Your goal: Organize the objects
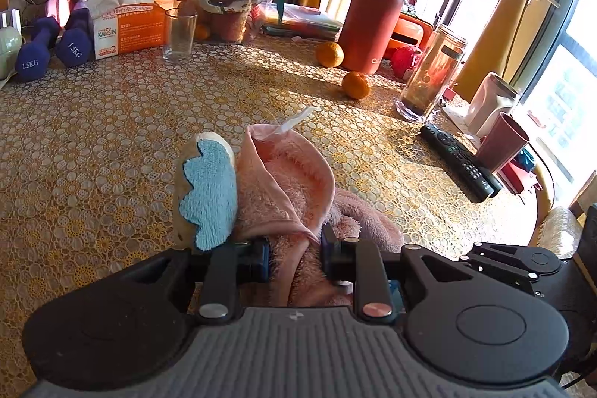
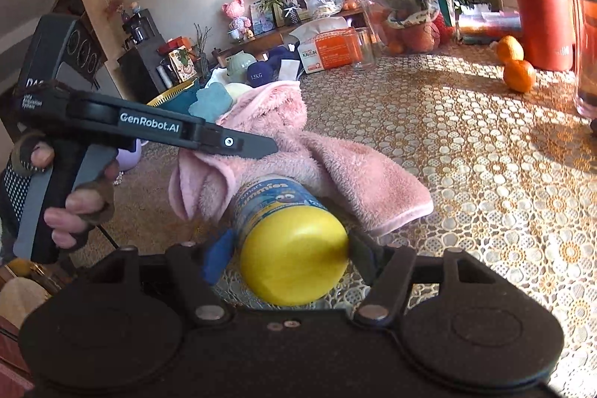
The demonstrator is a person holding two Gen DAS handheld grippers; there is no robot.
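While both claws grip:
Oranges: two [image 1: 330, 54], far ahead.
Left claw [image 1: 294, 258]: level, pinching one pink towel [image 1: 294, 181].
Right claw [image 2: 285, 258]: low, clamped on one gummies bottle [image 2: 287, 230].

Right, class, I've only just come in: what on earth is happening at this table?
A person is tidying a cluttered table covered by a gold lace-pattern tablecloth with two tools. The left hand-held gripper is shut on a fluffy pink towel, bunched against a blue-patched plush toy. The right hand-held gripper clamps a yellow-lidded gummies bottle, lid toward the camera. Two oranges and a black remote control lie untouched.
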